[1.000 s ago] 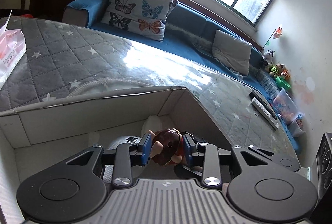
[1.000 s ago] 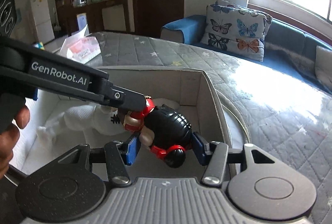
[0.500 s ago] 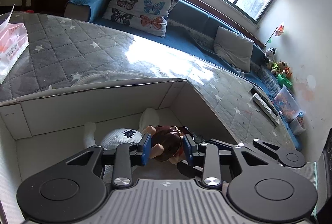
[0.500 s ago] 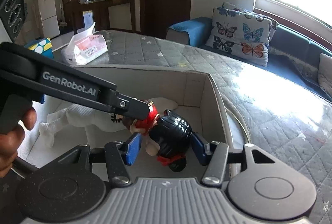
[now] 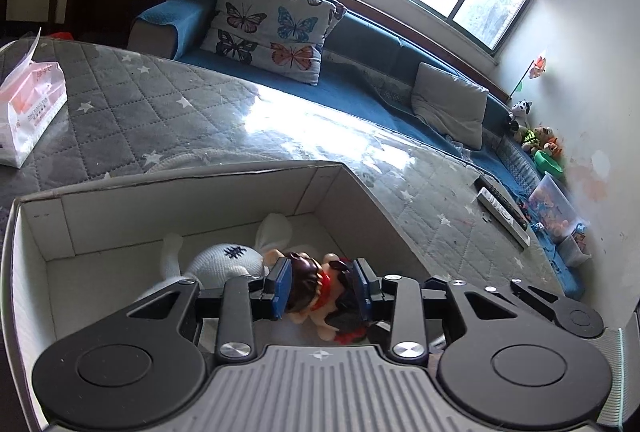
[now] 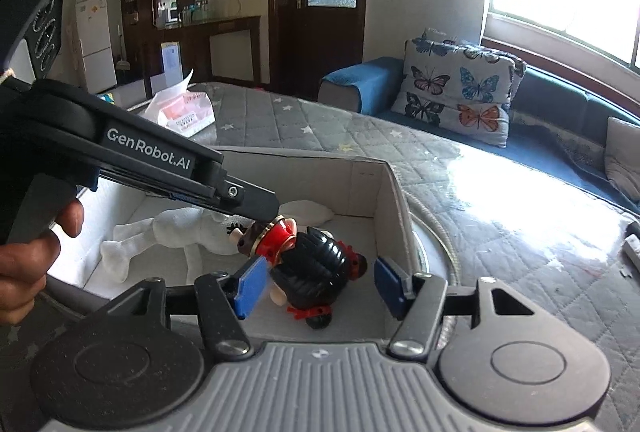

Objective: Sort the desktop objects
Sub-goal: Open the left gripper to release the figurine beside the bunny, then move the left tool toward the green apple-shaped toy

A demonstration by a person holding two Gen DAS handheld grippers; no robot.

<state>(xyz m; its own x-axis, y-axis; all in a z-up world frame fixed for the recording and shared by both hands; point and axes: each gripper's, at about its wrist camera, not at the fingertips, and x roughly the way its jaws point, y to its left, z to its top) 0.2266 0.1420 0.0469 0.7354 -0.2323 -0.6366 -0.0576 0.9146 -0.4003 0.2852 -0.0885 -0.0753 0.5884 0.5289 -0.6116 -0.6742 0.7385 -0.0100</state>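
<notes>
A toy doll (image 6: 316, 264) with brown hair, a red scarf and a ribbed black body is inside a white cardboard box (image 6: 320, 171). My left gripper (image 5: 320, 286) is shut on the doll's (image 5: 308, 284) head, blue pads pressing both sides. In the right wrist view that left gripper (image 6: 260, 207) reaches in from the left, held by a hand. My right gripper (image 6: 320, 286) is opening around the black body. Its right pad stands clear of the doll and its left pad is close beside it. A white plush rabbit (image 5: 228, 260) lies on the box floor behind the doll.
The box (image 5: 180, 199) sits on a grey quilted star-patterned table cover. A tissue pack (image 5: 28, 111) lies at the far left, and remote controls (image 5: 502, 207) lie at the right edge. A blue sofa with a butterfly pillow (image 5: 276, 31) runs behind the table.
The right gripper's jaws have spread off the doll's black body. Both grippers have drawn back and up a little, showing more of the box. The left gripper keeps its hold on the head.
</notes>
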